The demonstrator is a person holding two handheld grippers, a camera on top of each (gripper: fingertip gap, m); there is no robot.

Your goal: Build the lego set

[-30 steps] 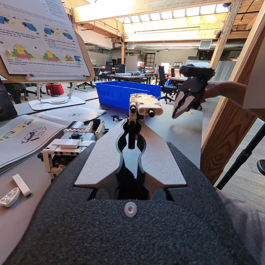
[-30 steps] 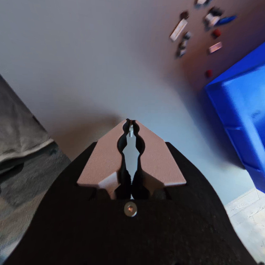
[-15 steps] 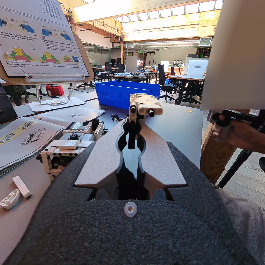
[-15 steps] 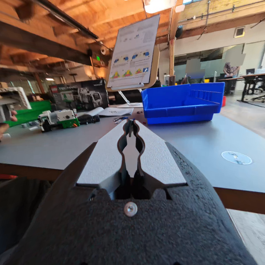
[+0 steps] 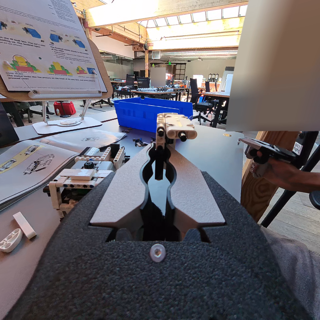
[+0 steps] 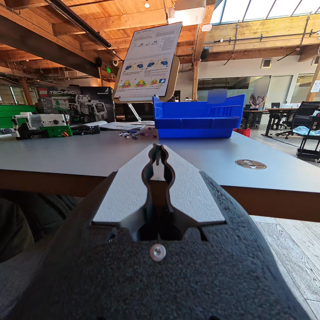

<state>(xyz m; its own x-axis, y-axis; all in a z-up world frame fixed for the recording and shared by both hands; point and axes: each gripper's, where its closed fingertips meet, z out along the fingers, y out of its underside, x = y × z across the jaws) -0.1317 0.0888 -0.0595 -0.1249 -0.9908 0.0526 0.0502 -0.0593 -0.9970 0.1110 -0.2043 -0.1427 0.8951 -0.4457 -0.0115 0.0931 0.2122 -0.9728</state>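
Note:
My left gripper (image 5: 160, 147) is shut on a cream-white lego sub-assembly (image 5: 174, 127) with black pins, held upright above the grey table (image 5: 207, 155). A black axle (image 5: 158, 167) hangs from it between the fingers. The part-built white truck model (image 5: 83, 174) stands to the left of the gripper and also shows at far left in the right wrist view (image 6: 41, 123). My right gripper (image 6: 156, 149) is shut on a small grey pin (image 6: 157, 158), held level just off the table's near edge (image 6: 69, 181). It shows at the right edge of the left wrist view (image 5: 242, 140), held by a hand.
A blue bin (image 6: 199, 121) stands at the back, with small loose pieces (image 6: 135, 135) in front of it. An open instruction booklet (image 5: 26, 164), a sheet on a stand (image 5: 48, 52) and the set's box (image 6: 76, 103) are to the left. Two white pieces (image 5: 24, 225) lie near left. Left tips to right tips: about 40 cm.
My right gripper swung from pointing down over the table back to level at the near edge, still shut on the pin. My left gripper and its sub-assembly stayed put.

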